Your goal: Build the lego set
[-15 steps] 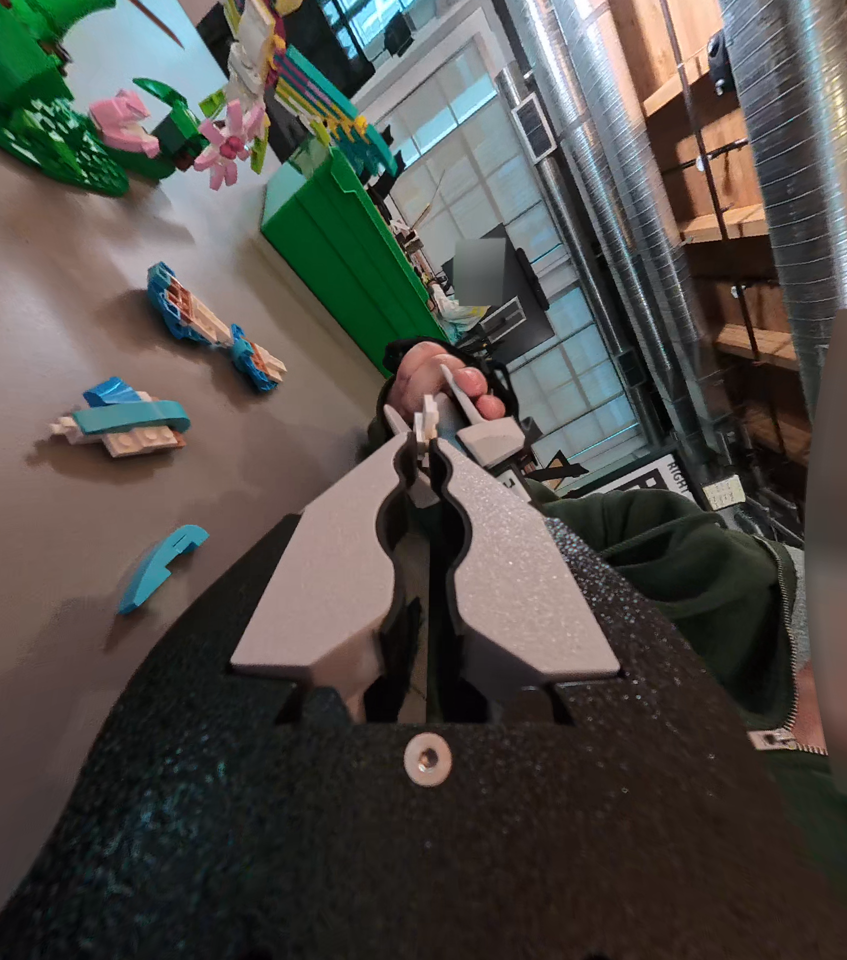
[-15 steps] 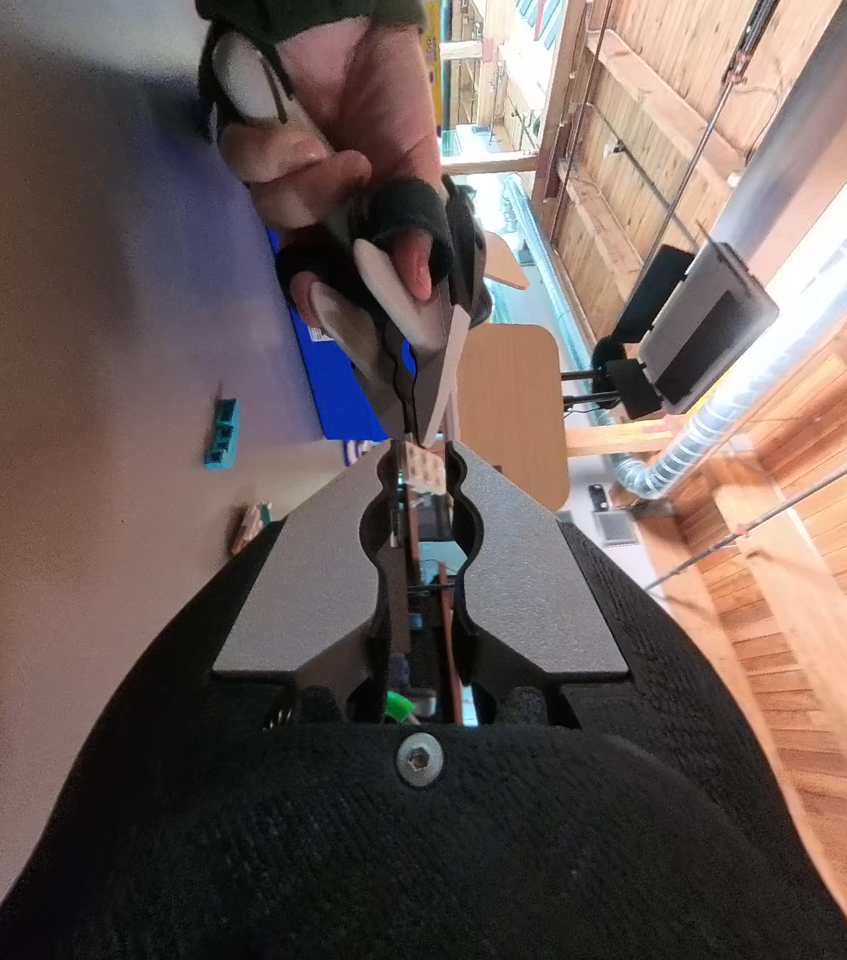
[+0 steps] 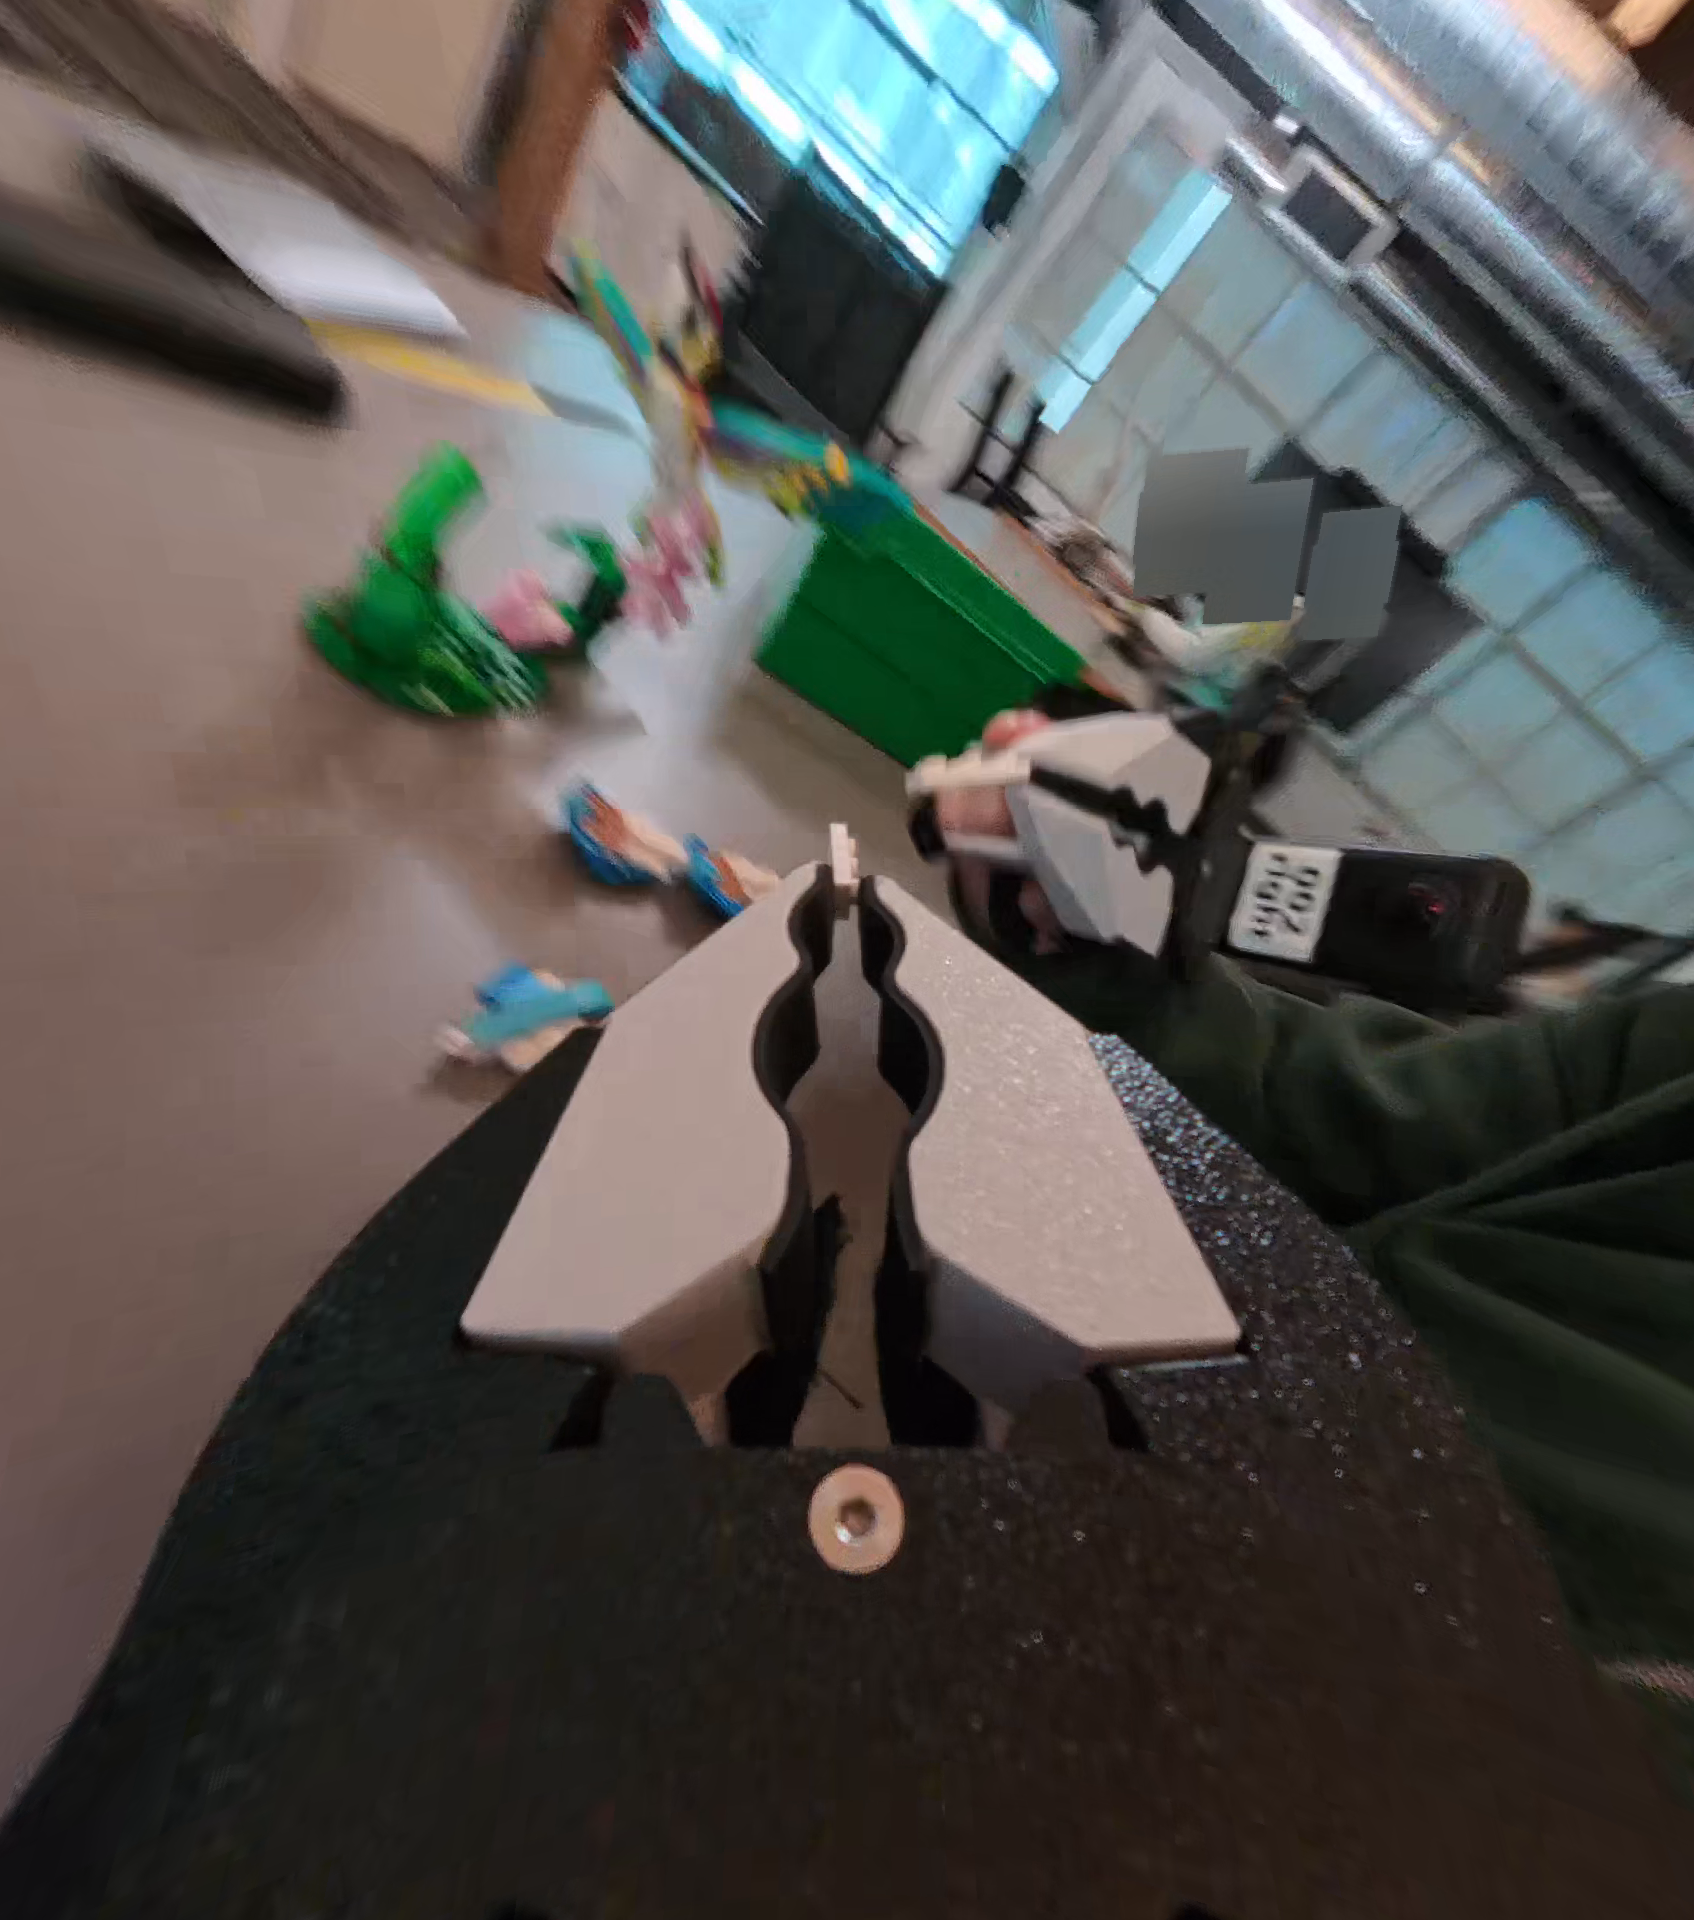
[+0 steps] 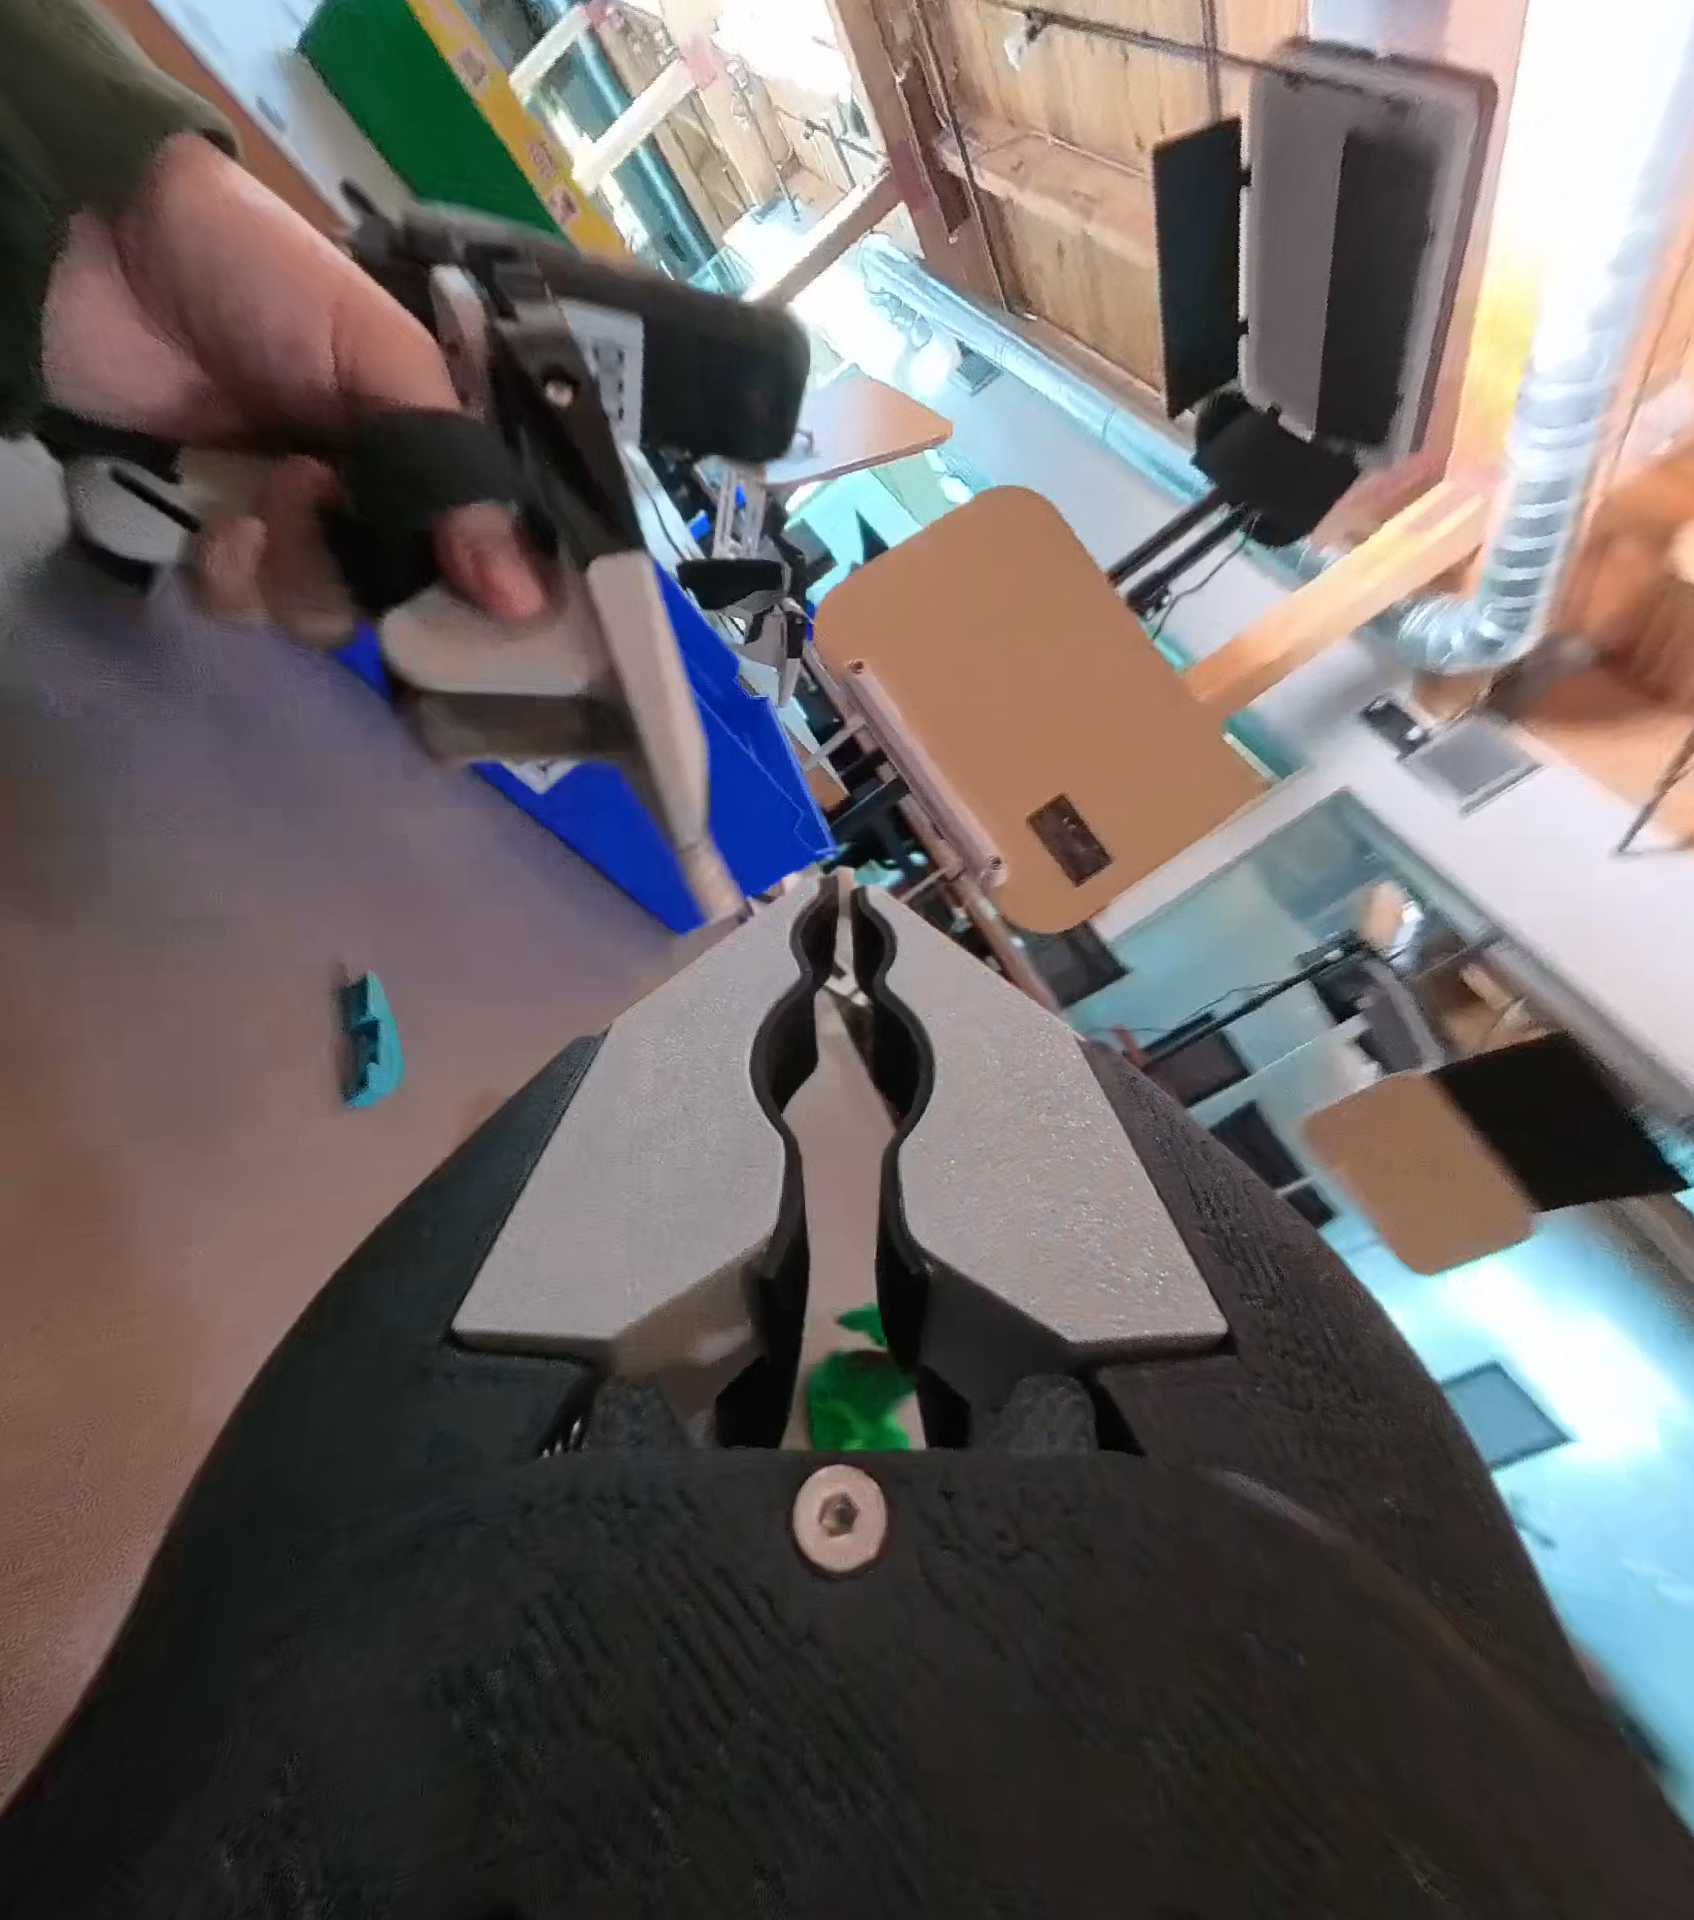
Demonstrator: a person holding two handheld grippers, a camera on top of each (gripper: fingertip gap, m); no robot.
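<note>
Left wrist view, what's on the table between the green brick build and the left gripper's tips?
A blurred blue-and-tan brick assembly lies there, between green brick build and left gripper, seen in the left wrist view.

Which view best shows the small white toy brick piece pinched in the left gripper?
The left wrist view: the small white toy brick piece pokes out between the left gripper's closed tips. In the right wrist view that gripper appears side-on and blurred; the piece cannot be made out.

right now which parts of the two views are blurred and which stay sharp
Left wrist view: grey-fingered left gripper sharp, green brick model and brown table motion-smeared. Right wrist view: right gripper crisp, bare hand and small teal brick blurred; glare upper right.
</note>
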